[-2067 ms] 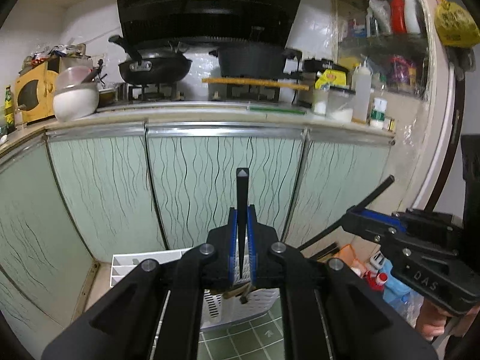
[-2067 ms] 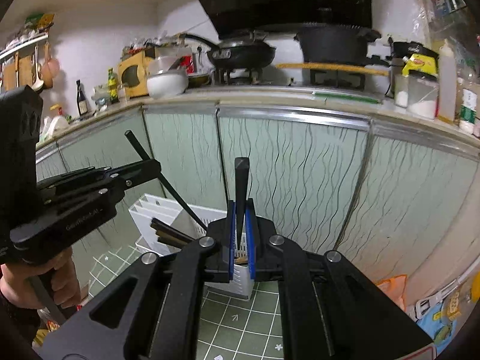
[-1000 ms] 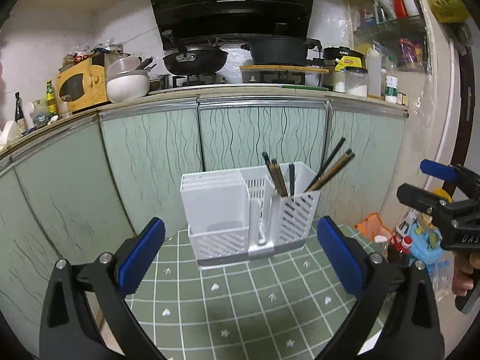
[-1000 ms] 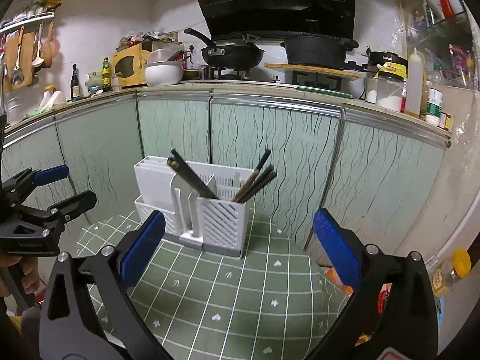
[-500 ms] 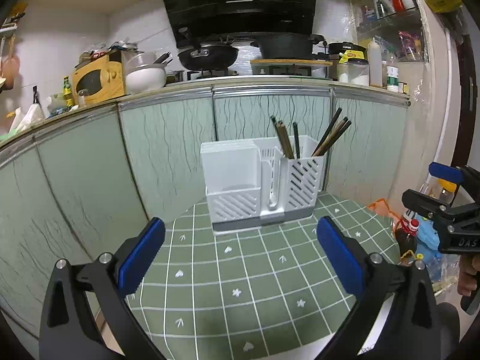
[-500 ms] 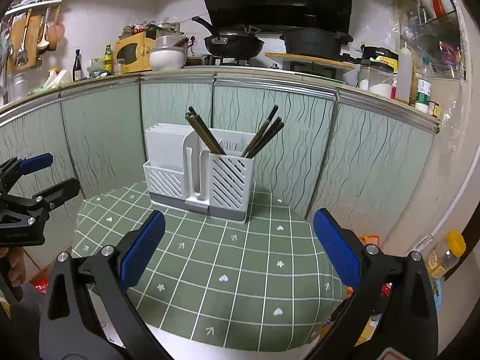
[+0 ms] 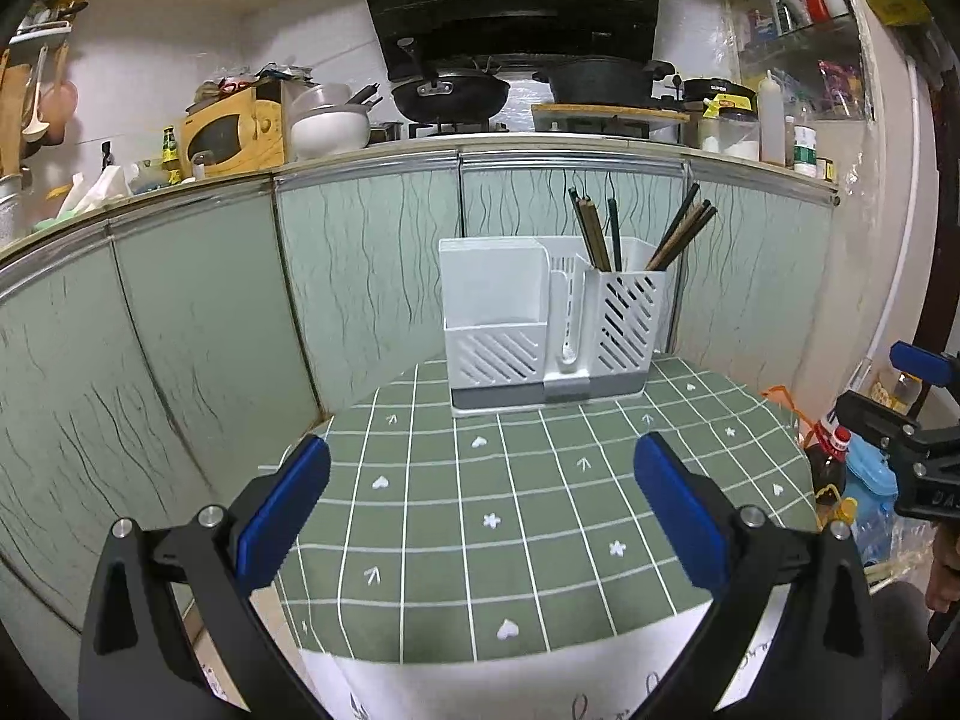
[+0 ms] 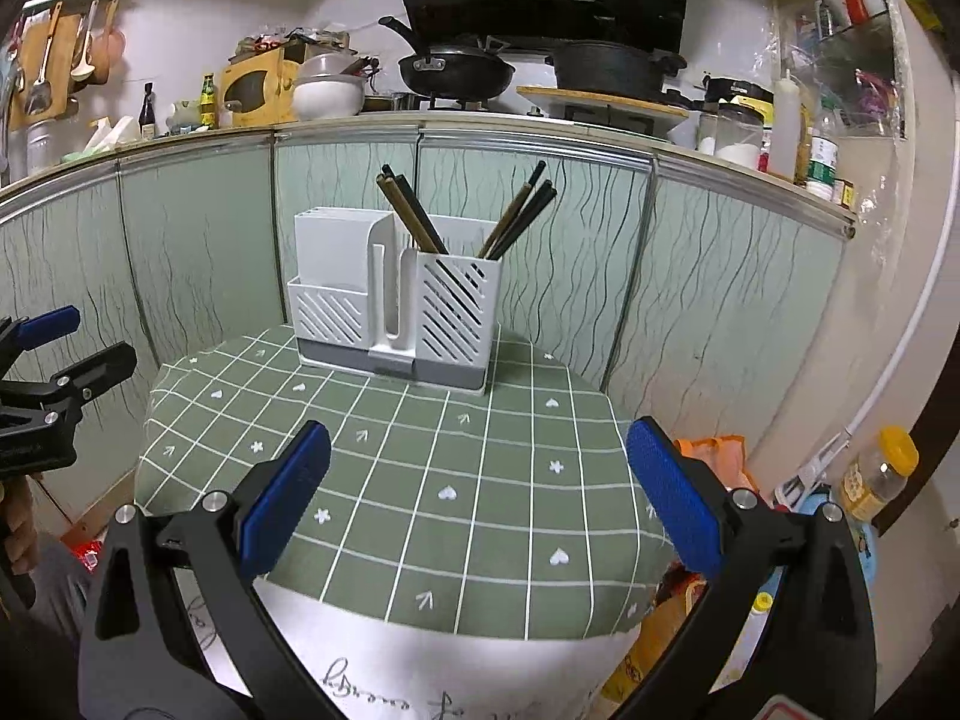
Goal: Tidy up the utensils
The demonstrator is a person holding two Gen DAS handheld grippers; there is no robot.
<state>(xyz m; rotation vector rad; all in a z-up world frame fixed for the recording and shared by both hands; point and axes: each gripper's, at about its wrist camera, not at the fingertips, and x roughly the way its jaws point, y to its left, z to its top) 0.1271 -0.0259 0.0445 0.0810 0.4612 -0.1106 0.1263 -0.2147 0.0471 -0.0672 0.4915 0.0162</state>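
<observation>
A white slotted utensil holder stands at the far side of a small round table with a green checked cloth; it also shows in the right wrist view. Several dark chopsticks stand in its right compartment, leaning left and right. My left gripper is open and empty, held back over the table's near edge. My right gripper is open and empty too, level with it on the right. Each gripper shows at the edge of the other's view.
Green cabinet doors stand close behind the table. The counter above holds a wok, a pot, bowls and bottles. Bottles and bags crowd the floor right of the table. A jar stands by the right wall.
Both grippers, earlier shut on chopsticks above the holder, have let go and opened. The chopsticks now stand in the holder. Both grippers have drawn back from the holder toward the table's near edge.
</observation>
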